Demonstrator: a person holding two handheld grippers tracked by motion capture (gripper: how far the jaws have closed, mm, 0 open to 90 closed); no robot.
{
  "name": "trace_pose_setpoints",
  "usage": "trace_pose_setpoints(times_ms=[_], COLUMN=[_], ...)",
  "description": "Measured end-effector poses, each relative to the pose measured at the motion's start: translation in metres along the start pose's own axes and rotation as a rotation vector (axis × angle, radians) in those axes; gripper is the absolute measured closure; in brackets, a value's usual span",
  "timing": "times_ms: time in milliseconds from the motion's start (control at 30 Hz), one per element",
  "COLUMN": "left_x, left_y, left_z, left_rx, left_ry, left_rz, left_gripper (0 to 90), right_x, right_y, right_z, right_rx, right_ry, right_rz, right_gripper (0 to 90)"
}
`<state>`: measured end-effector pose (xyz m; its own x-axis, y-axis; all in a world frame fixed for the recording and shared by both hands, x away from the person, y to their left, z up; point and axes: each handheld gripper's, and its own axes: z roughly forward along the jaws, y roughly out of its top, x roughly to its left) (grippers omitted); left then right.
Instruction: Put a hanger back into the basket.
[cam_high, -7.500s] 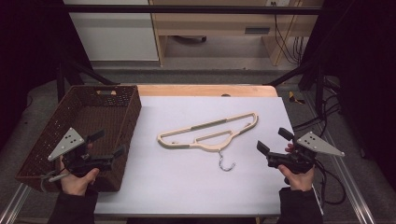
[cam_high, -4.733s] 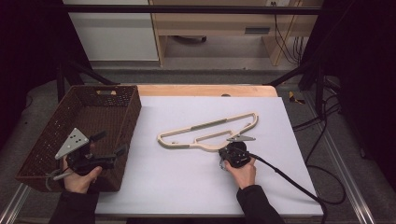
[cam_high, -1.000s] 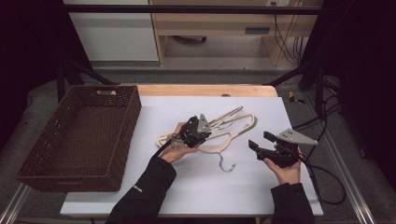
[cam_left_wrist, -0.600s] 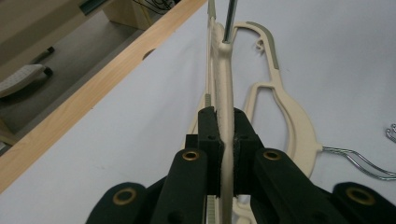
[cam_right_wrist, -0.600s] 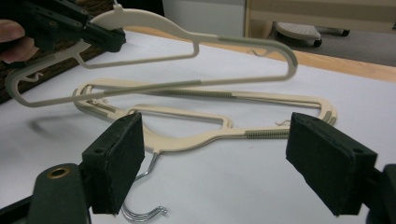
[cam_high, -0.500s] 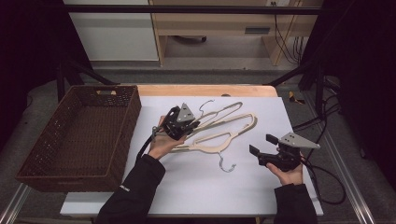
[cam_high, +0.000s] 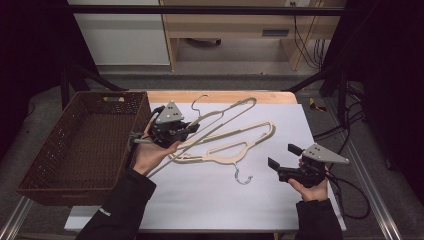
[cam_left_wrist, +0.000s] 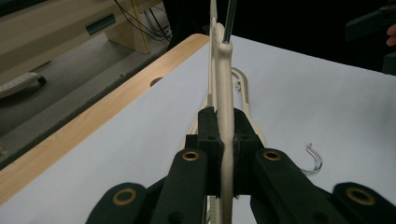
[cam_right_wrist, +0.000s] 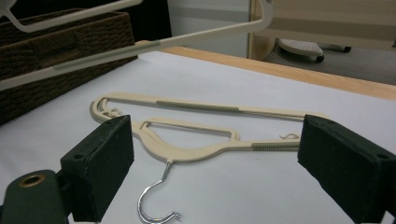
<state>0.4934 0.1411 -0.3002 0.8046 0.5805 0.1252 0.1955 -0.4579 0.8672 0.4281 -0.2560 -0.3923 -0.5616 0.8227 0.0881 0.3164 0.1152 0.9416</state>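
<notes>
Looking down from the high view, the left hand-held gripper (cam_high: 187, 129) is clamped on the raised hanger (cam_high: 220, 120), a cream plastic one lifted at a slant above the white tabletop (cam_high: 210, 200); its wire hook (cam_high: 199, 101) points toward the far wooden edge. A second hanger (cam_high: 235, 146) of the same kind lies flat on the tabletop below and to the right of the raised one, its metal hook (cam_high: 243, 176) turned toward the person. The right hand-held gripper (cam_high: 281, 157) is held above the tabletop near its right edge, well apart from both hangers, jaws spread with nothing between them. A brown wicker basket (cam_high: 60, 165) stands at the tabletop's left side, just beside the left hand.

In the left gripper view, the two black jaws are closed onto the raised hanger (cam_left_wrist: 223, 93), which runs edge-on between the pads and away up the frame. The flat hanger's hook (cam_left_wrist: 314, 161) lies on the tabletop at the right.

In the right gripper view, the jaws stand wide apart, having just been opening, and nothing is between the pads. Beyond them the flat hanger (cam_right_wrist: 196, 128) rests on the tabletop, hook (cam_right_wrist: 156, 205) nearest the camera. The raised hanger (cam_right_wrist: 140, 46) crosses the upper part of the frame, clear of the tabletop, in front of the basket (cam_right_wrist: 56, 51).
</notes>
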Motion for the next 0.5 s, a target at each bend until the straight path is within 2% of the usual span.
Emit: trace_pose_setpoints(times_ms=[67,267,400,500], left_x=[0.002,0.012,0.025,0.036], left_y=[0.004,0.009,0.009,0.007], left_z=[-0.015,-0.054,-0.081,-0.102], left_rx=[-0.005,-0.032,-0.029,-0.049], left_ry=[0.014,0.042,0.083,0.115], left_rz=[0.012,0.009,0.014,0.010], left_gripper=[85.6,85.5,85.5,85.5], right_x=[0.002,0.005,0.007,0.007], right_y=[0.000,0.001,0.001,0.001], right_z=[-0.001,-0.003,-0.004,-0.005], right_rx=[0.000,0.002,0.004,0.002], right_ry=[0.008,0.014,0.014,0.014], right_rz=[-0.002,-0.009,-0.009,-0.006], right_gripper=[8.7,5.7,5.5,5.6])
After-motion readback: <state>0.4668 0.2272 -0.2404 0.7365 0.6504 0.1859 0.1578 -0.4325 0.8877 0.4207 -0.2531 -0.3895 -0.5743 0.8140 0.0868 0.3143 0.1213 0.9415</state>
